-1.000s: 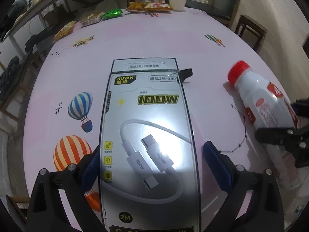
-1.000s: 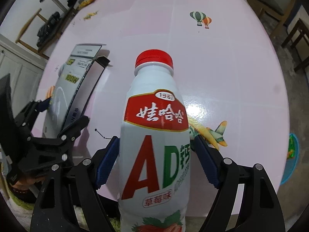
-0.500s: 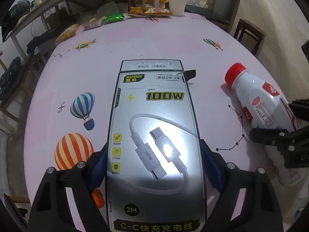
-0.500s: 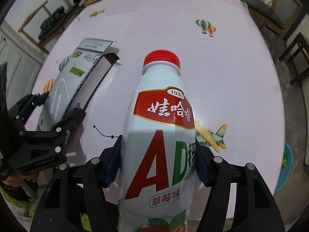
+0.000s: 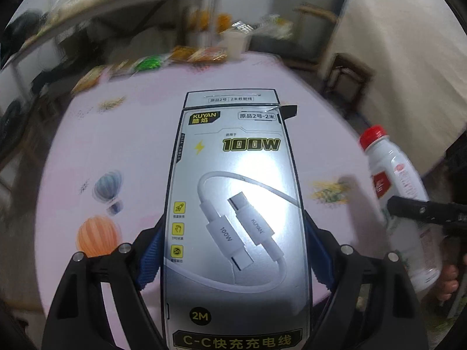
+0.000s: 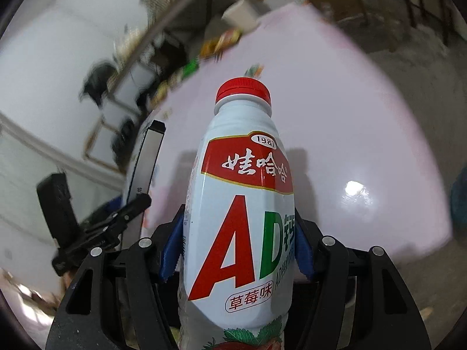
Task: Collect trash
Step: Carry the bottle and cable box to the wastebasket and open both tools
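Step in hand: carrying both items clear of the table (image 5: 140, 134); left gripper (image 5: 233, 250) clamps the cable box (image 5: 236, 204); right gripper (image 6: 238, 250), at 3 o'clock, clamps the bottle (image 6: 242, 204); next: locate a bin, none visible.

You are looking over a round pink surface (image 5: 140, 134) printed with hot-air balloons, glossy under a bright ceiling-light glare. Behind it stand a blurred grey metal shelf (image 5: 96, 14), a dark wooden chair (image 5: 347, 73), and pale plaster walls (image 5: 394, 43).
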Motion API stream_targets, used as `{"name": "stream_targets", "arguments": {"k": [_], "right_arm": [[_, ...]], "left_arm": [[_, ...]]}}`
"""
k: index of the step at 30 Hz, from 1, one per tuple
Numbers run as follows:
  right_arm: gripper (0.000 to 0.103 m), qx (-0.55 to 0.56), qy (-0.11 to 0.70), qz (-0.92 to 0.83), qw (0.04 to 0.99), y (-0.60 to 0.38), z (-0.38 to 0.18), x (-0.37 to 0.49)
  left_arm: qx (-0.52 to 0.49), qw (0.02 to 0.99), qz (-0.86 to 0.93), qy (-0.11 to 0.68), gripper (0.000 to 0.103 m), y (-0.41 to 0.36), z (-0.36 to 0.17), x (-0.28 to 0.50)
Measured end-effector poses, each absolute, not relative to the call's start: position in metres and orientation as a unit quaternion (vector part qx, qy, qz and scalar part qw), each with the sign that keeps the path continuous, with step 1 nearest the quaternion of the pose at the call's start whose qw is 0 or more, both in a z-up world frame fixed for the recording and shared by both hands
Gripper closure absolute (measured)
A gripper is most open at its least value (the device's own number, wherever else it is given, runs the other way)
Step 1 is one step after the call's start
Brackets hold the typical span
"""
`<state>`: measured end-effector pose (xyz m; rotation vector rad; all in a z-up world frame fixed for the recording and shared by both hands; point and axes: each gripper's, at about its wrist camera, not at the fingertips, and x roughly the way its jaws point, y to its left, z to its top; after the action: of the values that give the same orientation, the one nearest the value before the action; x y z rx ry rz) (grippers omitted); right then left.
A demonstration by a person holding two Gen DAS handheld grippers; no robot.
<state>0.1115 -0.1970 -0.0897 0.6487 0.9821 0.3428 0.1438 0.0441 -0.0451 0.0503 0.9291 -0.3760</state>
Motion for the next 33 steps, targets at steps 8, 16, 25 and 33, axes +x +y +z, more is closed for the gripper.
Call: {"name": "stream_targets", "arguments": {"k": [8, 16, 25, 33], "right_arm": [[0.042, 0.418, 0.354, 0.014, 0.837, -0.342, -0.088, -0.003], [0.042, 0.553, 0.322, -0.116, 0.76, -0.467, -0.162, -0.063], [0.022, 0.668, 0.276, -0.193, 0.664, -0.575, -0.266, -0.034], [0.021, 0.667, 0.276, -0.221, 0.656, -0.581, -0.303, -0.052]], "left_arm": [[0.085, 0.818, -0.363, 0.438, 0.022, -0.133, -0.017, 0.133], [0.179, 0.701, -0.47, 0.505, 0.021, -0.353, -0.067, 0.129], [0.195, 0.655, -0.439, 0.583, 0.007, -0.532, -0.159, 0.156], [0.134, 0.647, -0.45, 0.601, 0.007, -0.516, -0.17, 0.166]]}}
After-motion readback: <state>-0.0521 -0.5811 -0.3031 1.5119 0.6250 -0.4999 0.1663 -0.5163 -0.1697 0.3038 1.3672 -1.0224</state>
